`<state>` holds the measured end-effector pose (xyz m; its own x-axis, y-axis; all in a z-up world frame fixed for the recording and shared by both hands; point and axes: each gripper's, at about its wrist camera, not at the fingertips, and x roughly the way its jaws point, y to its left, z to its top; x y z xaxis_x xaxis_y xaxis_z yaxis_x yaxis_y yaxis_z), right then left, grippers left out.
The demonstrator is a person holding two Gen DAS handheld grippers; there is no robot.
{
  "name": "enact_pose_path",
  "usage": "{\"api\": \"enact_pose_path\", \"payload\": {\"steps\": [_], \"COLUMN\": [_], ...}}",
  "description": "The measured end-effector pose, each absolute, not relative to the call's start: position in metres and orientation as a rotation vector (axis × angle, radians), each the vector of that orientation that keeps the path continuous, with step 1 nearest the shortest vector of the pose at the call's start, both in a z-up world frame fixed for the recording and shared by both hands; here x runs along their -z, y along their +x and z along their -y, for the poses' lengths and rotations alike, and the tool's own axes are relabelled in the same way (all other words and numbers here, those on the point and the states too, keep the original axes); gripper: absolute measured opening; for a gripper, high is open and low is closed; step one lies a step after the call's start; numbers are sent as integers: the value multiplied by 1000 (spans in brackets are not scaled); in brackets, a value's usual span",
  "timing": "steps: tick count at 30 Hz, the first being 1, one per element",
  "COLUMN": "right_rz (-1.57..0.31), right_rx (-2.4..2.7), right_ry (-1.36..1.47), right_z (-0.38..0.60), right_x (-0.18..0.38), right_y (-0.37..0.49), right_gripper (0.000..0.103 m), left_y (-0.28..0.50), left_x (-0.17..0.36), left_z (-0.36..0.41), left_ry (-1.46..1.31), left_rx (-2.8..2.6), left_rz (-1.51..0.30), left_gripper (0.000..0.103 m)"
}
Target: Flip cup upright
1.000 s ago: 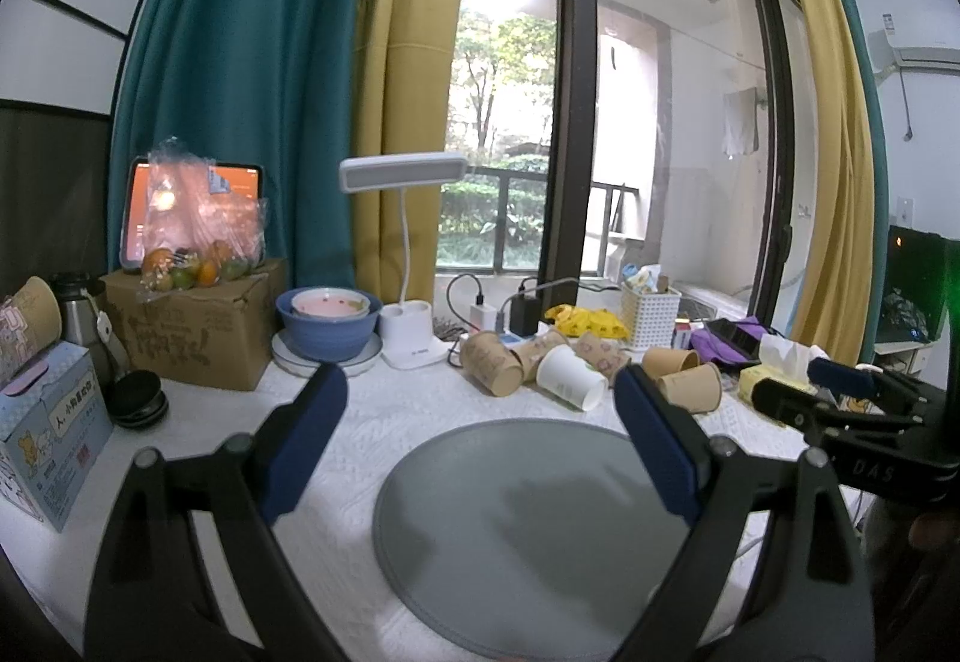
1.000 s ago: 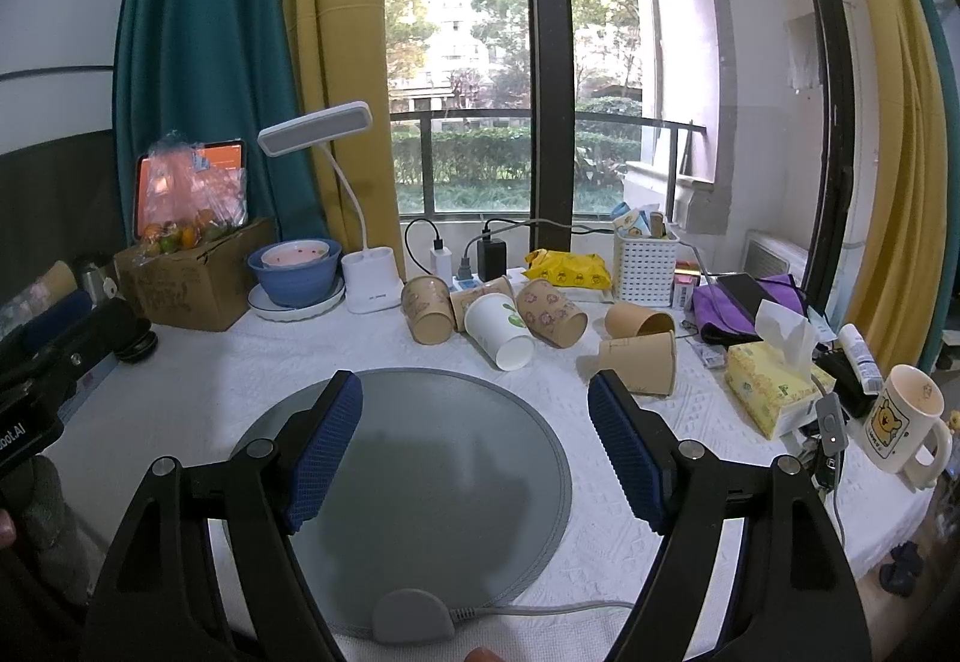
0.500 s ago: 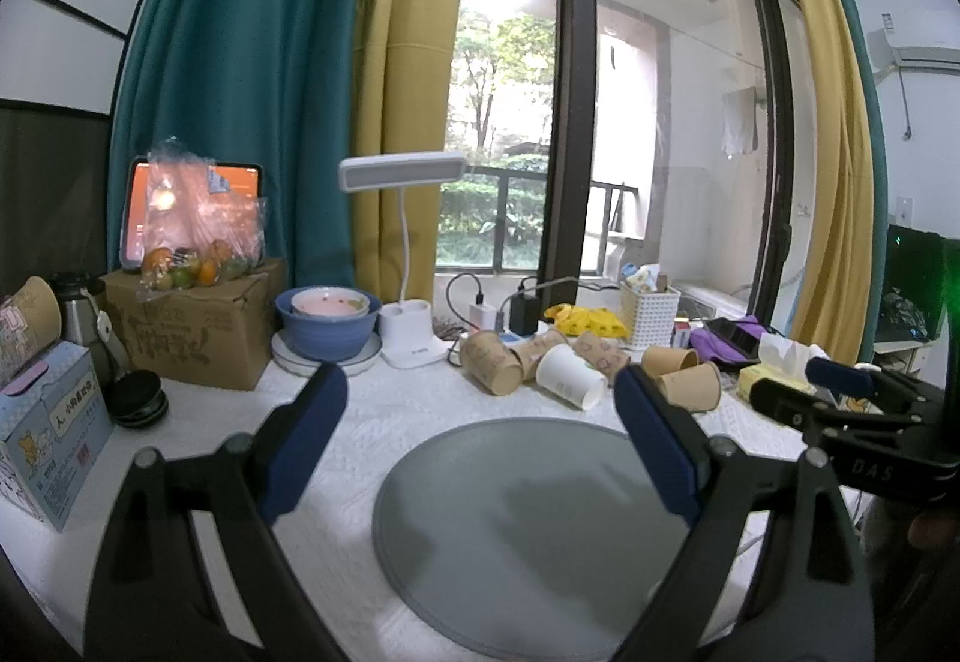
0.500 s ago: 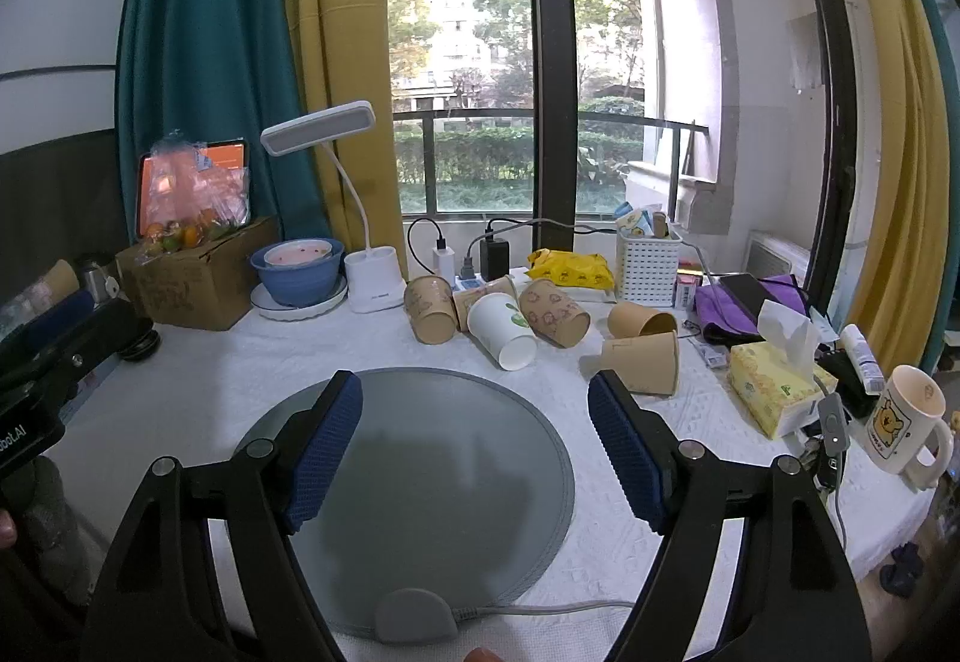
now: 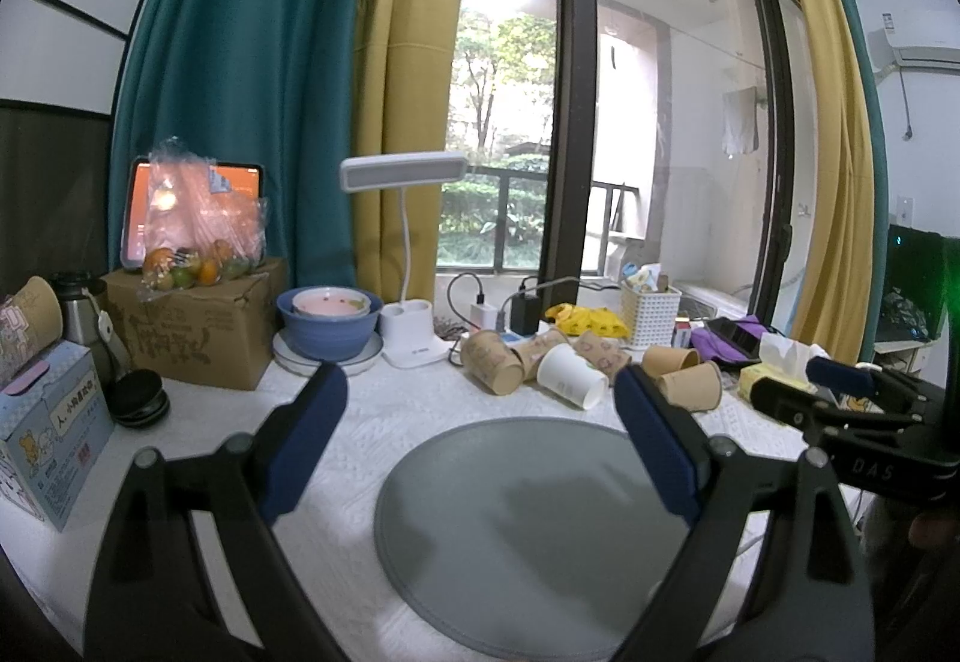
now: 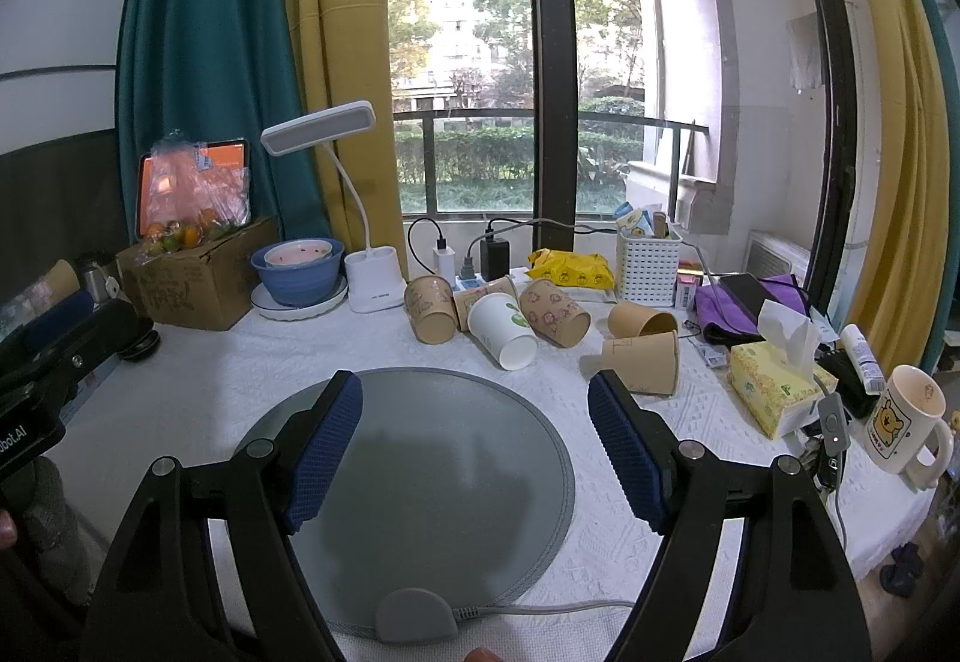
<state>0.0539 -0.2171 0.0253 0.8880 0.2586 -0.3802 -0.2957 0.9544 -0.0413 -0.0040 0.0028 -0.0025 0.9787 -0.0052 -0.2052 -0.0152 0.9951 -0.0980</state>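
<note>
Left gripper (image 5: 480,422) and right gripper (image 6: 475,440): fingers wide apart, gripping nothing, above grey mat (image 6: 420,476). Paper cups (image 6: 503,329) lie tipped ahead of the fingers, beyond the mat.

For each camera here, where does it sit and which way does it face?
Left wrist: on the left gripper, facing window; its open fingers show, right gripper at right edge.
Right wrist: on the right gripper, facing window; open fingers show, left gripper at left edge.
Shared: grey mat, tipped white cup, lamp.
</note>
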Motion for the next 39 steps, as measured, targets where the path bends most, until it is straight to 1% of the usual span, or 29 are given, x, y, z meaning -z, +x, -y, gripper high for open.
{"api": "enact_pose_path", "payload": {"steps": [25,31,39], "right_rz": [-389,-428,-465], "right_rx": [-290,-275,-225], "right_ry": [-97,-93,-62], "right_z": [215,223,245], "right_x": [-22,-12,-1], "right_y": [56,72,105], "right_gripper": [81,81,81], "left_y": [-5,11,52], "left_x": [9,19,31], "left_z": [-3,5,22], "left_ry": [-92,-75,-27], "left_rx": [4,16,48], "left_rz": [-221,-272,-356], "left_gripper": [91,91,91]}}
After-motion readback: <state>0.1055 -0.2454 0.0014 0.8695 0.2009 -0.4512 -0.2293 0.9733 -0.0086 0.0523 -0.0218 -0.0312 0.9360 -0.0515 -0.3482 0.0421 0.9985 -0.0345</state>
